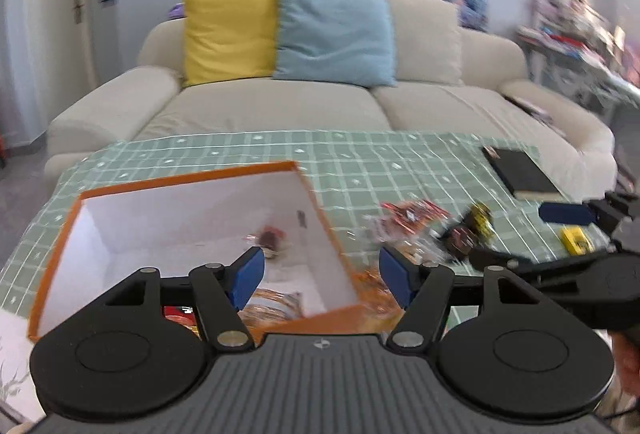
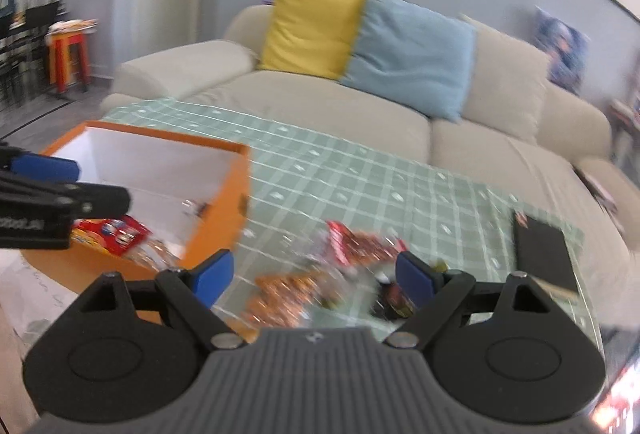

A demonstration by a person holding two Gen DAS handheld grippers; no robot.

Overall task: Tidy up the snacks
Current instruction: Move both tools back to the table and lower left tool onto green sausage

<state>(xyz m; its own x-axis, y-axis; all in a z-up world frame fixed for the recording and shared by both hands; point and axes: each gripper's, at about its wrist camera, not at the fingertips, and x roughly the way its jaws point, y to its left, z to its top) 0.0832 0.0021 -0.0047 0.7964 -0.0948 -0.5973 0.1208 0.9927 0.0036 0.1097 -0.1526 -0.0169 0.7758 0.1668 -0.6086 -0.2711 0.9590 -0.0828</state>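
Hovering at the left, the left gripper (image 1: 321, 276) is pointing forward over the near right corner of the orange box (image 1: 60, 226), its blue pads spread wide with nothing between them; one pad is hanging inside the box, the other outside its right wall.

Item, orange box: standing open on the left part of the bench (image 1: 360, 162), white inside, holding a small dark-red snack (image 1: 272, 240) at the far floor, an orange-striped packet (image 1: 276, 308) at the near wall, and a red packet (image 2: 110, 236) beside it.

Item, loose snacks (image 1: 412, 222): lying on the green checked cloth just right of the box, a blurred heap of red, orange and clear wrappers, with dark and yellow packets (image 1: 476, 230) at its right edge and a yellow piece (image 1: 576, 240) farther right.

Item, black book (image 1: 520, 174): lying flat toward the far right of the bench, apart from the heap.

Item, right gripper (image 2: 314, 276): hanging level above the loose snacks, pads spread wide, pinching nothing; whether it is touching the wrappers cannot be told through the blur.

Item, sofa (image 1: 280, 106): standing behind the bench with a yellow cushion (image 1: 230, 32) and a blue cushion (image 1: 334, 34).
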